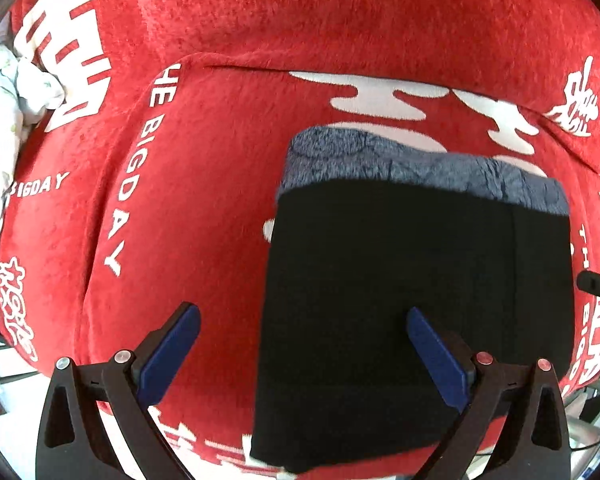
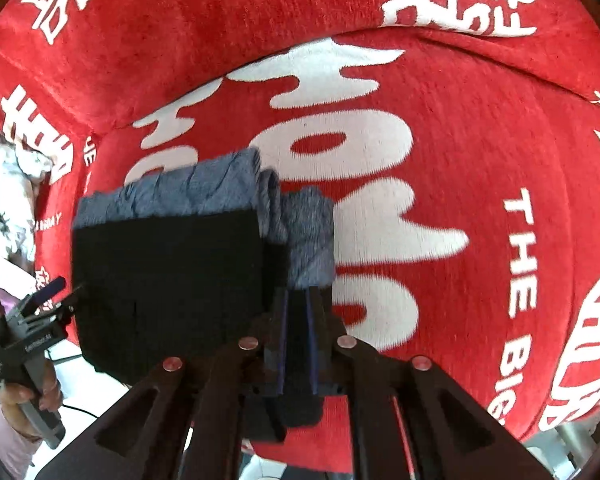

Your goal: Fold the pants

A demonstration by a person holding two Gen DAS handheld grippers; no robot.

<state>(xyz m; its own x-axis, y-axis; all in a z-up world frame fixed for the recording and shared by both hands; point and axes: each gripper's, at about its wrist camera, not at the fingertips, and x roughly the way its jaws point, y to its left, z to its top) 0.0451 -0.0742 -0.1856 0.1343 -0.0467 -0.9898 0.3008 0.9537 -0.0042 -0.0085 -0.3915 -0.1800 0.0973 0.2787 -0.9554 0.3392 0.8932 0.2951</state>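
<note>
The pants [image 1: 412, 288] are black with a grey fleece lining, folded into a rectangle on a red sofa seat. My left gripper [image 1: 304, 328] is open and empty, hovering above the fold's near left edge. In the right wrist view my right gripper [image 2: 296, 304] is shut on the pants [image 2: 168, 280] at their right edge, where black cloth and grey lining [image 2: 308, 236] bunch between the fingers. The left gripper [image 2: 48, 300] shows there too, held in a hand at the far left.
The red sofa cover [image 1: 204, 200] with white lettering spans seat and backrest. White patterned cloth [image 1: 4, 112] lies at the left end. A pale floor with cables [image 2: 72, 360] shows below the seat's front edge.
</note>
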